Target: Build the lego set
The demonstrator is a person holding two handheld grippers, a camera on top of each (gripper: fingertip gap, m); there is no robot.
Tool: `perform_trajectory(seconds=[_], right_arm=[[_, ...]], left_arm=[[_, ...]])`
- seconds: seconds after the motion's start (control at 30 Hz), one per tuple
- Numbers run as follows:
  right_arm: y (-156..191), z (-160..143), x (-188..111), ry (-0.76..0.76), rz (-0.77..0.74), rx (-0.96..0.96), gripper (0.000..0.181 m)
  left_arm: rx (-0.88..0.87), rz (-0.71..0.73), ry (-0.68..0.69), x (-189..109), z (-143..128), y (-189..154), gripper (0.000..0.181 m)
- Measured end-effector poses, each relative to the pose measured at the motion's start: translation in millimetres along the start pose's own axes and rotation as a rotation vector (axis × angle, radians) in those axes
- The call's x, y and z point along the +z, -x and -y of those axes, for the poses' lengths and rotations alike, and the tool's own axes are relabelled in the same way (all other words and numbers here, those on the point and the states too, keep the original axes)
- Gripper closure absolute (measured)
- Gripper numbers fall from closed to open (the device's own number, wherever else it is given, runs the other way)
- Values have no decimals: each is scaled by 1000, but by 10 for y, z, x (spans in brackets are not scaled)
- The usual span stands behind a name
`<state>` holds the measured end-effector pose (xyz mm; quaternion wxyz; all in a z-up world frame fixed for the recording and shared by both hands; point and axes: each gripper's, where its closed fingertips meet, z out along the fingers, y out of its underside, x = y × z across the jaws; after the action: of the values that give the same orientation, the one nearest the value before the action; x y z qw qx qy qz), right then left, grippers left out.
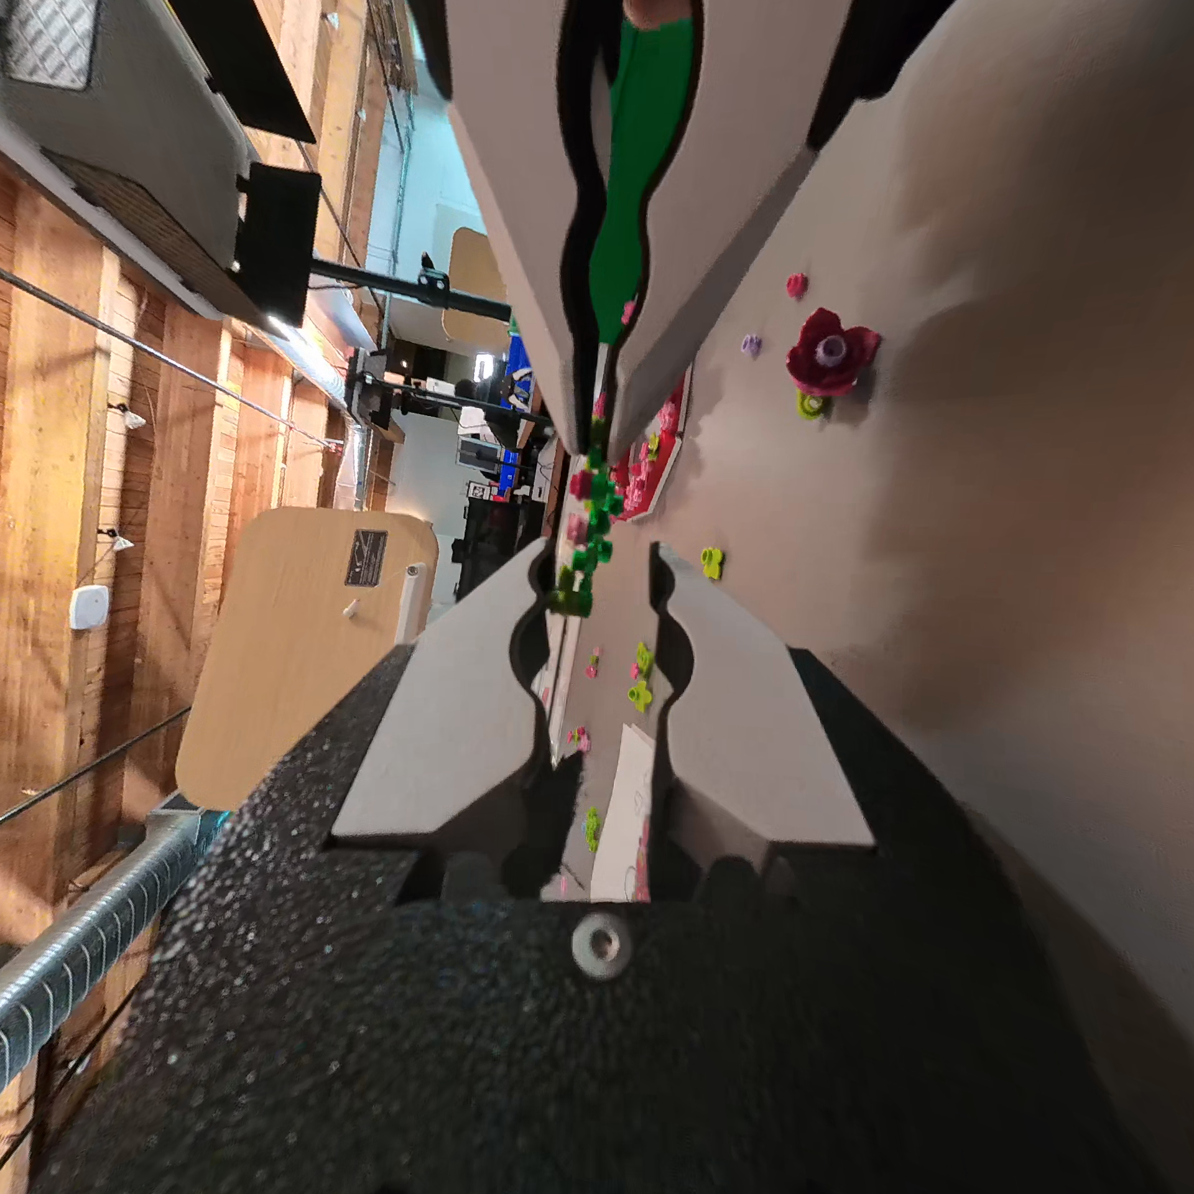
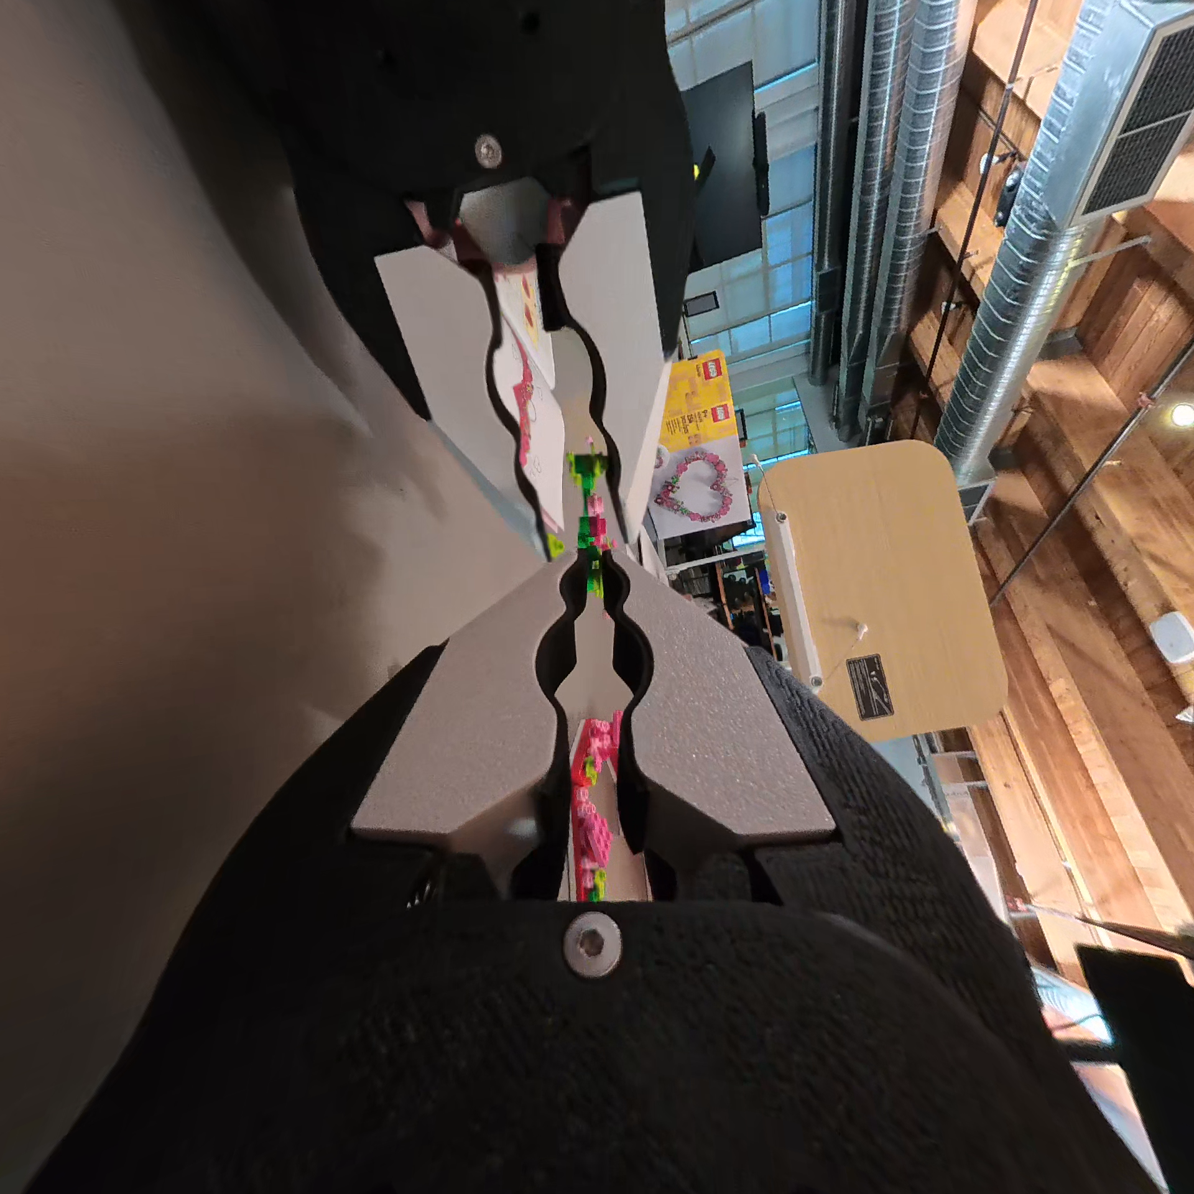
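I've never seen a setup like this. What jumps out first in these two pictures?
A chain of green and pink lego pieces hangs in mid-air between two grippers facing each other; the right gripper pinches one end with its jaws nearly shut, while the left gripper sits open at the other end. On the grey table beyond lies a dark red lego flower, with small lime green pieces scattered around.

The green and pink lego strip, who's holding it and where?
The right hand-held gripper pinches one end of the lego strip; the left hand-held gripper is open.
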<state>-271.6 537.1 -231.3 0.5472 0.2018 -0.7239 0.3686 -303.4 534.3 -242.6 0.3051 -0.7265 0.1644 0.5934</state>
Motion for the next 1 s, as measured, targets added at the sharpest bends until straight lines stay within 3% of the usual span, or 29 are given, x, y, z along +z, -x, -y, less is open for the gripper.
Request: perform_trajectory(seconds=[0.3,0.67,0.87,1.0], right_arm=[[-64,-149,23,88,-40,-23,180],[-23,-204,62,167,-35,-139,180],[24,-87,81,143,-24,-175,180],[36,-86,83,140,-18,-166,180]], left_arm=[[-59,-14,71,50,-140,-7,146],[86,81,167,66,-108,69,147],[112,63,183,98,-117,1,156],[108,89,183,94,-125,47,172]])
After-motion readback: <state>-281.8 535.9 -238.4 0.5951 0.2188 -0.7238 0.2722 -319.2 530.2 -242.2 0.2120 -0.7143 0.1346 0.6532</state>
